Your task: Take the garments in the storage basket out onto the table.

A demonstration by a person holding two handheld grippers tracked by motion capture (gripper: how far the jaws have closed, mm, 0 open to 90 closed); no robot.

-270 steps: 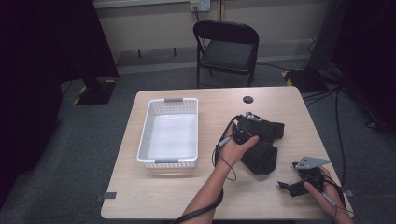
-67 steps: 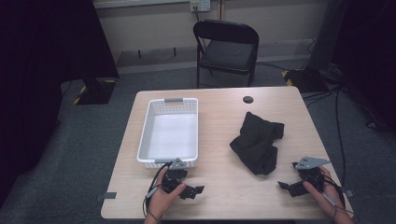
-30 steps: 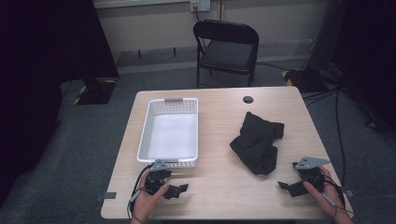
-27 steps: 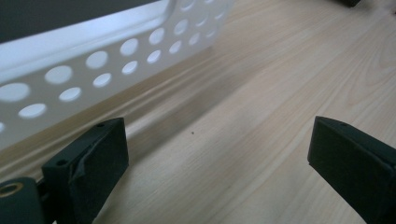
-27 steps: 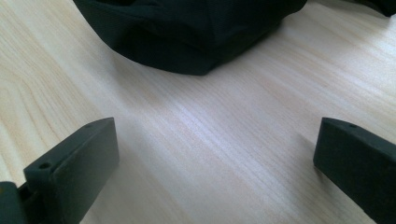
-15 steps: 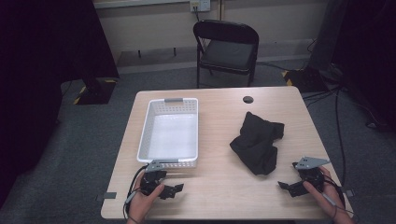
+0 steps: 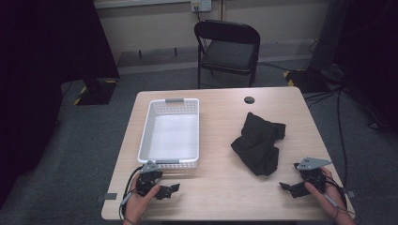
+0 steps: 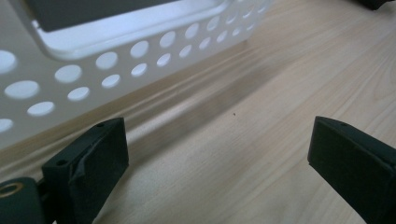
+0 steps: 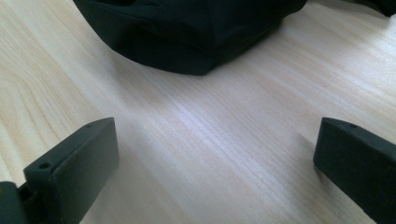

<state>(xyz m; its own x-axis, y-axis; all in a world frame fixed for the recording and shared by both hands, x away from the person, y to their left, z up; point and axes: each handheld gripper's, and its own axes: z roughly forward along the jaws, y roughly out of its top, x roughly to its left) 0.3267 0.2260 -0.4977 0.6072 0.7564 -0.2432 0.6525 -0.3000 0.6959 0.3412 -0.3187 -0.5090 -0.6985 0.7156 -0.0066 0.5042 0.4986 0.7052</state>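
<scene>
Both grippers (image 7: 173,189) (image 7: 286,187) rest released; take your right to the crumpled black cloth (image 7: 258,143), pinching one thick fold

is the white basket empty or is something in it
Empty: the white basket shows only its bare floor in the high view; the black cloth lies outside it.

You work at a light wooden table (image 7: 220,187) on grey carpet (image 7: 84,154). Its far edge has a round black cable hole (image 7: 249,100) at about 1 o'clock. Beyond it, at 12 o'clock, a black folding chair (image 7: 228,51) faces you, with a wall outlet (image 7: 199,4) above it. A dark curtain (image 7: 42,70) hangs at 10 o'clock, and another (image 7: 371,47) at 2 o'clock. Black cables (image 7: 342,108) trail over the floor at 3 o'clock. A grey tape tab (image 7: 110,196) sticks to the table corner at 7 o'clock.
</scene>
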